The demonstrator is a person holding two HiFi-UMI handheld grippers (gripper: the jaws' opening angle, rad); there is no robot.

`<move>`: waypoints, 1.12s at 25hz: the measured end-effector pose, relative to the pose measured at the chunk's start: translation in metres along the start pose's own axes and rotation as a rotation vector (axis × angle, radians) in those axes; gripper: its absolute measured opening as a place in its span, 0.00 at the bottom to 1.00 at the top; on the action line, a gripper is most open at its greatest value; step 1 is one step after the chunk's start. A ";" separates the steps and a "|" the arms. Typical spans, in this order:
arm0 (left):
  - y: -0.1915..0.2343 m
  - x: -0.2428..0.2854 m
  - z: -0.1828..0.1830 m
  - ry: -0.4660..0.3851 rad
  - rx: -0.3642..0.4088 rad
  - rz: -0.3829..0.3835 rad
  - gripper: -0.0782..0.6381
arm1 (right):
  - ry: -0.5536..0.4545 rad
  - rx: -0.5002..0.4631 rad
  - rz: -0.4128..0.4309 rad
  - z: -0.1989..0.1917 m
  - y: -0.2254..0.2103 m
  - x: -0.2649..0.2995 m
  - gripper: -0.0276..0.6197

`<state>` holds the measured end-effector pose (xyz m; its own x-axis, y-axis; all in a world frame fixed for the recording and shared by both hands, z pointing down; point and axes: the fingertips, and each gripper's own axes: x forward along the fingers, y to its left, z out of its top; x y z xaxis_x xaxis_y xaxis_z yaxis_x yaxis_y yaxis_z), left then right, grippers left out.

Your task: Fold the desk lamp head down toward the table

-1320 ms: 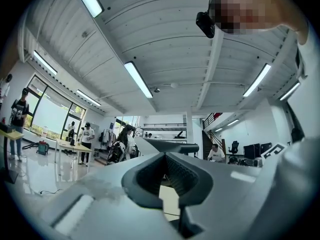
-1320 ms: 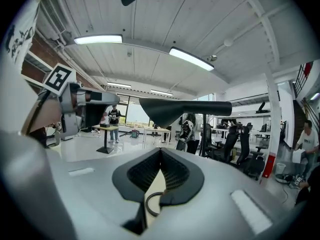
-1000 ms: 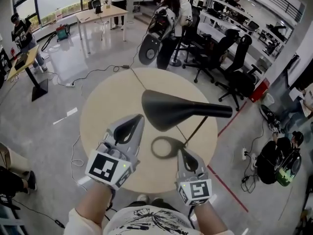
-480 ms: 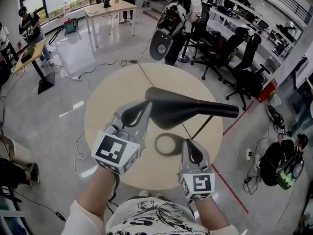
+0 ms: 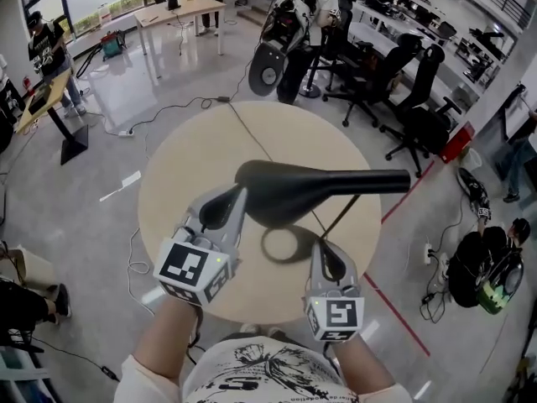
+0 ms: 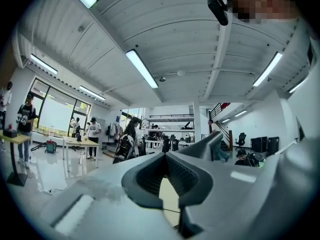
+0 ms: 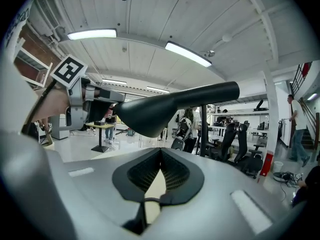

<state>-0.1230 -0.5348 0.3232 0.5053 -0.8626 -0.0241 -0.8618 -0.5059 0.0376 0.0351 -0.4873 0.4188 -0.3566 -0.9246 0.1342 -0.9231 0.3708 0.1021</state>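
The black desk lamp stands on the round beige table (image 5: 189,162). Its long head (image 5: 294,190) lies about level above the ring base (image 5: 284,246), and a thin stem (image 5: 340,218) joins them. My left gripper (image 5: 236,196) is shut, its tip against the wide left end of the lamp head, with nothing between its fingers. Lower down, by the ring base, my right gripper (image 5: 324,248) is shut and empty. In the right gripper view the lamp head (image 7: 165,108) hangs overhead with the left gripper (image 7: 92,106) at its wide end. The left gripper view shows only its own shut gripper (image 6: 165,156) and the room.
A thin cable (image 5: 252,141) runs across the table toward the lamp. Office chairs (image 5: 415,112) and a standing person (image 5: 298,15) are beyond the far edge. Cables lie on the floor at left (image 5: 168,116). A red floor line (image 5: 403,313) and a seated person (image 5: 482,267) are at right.
My left gripper has risen and closed in on the wide end of the lamp head. The lamp head now sits flatter. The right gripper has barely moved.
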 end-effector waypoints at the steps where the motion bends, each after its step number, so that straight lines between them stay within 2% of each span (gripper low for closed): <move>1: 0.000 0.000 -0.007 0.009 -0.017 -0.001 0.12 | 0.004 0.003 -0.003 -0.003 0.000 0.000 0.05; 5: -0.005 0.004 -0.023 0.035 -0.075 -0.025 0.12 | 0.024 0.013 -0.015 -0.008 -0.004 -0.002 0.05; 14: -0.027 0.018 -0.075 0.129 -0.091 -0.040 0.12 | 0.061 0.039 -0.025 -0.024 -0.017 -0.004 0.05; 21: -0.044 0.028 -0.102 0.154 -0.146 -0.041 0.12 | 0.098 0.048 -0.040 -0.041 -0.030 -0.004 0.05; 28: -0.053 0.027 -0.119 0.149 -0.214 -0.007 0.11 | 0.144 0.050 -0.040 -0.062 -0.034 -0.010 0.05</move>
<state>-0.0583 -0.5317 0.4390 0.5262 -0.8416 0.1219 -0.8371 -0.4874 0.2485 0.0787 -0.4851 0.4748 -0.2981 -0.9151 0.2715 -0.9435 0.3256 0.0617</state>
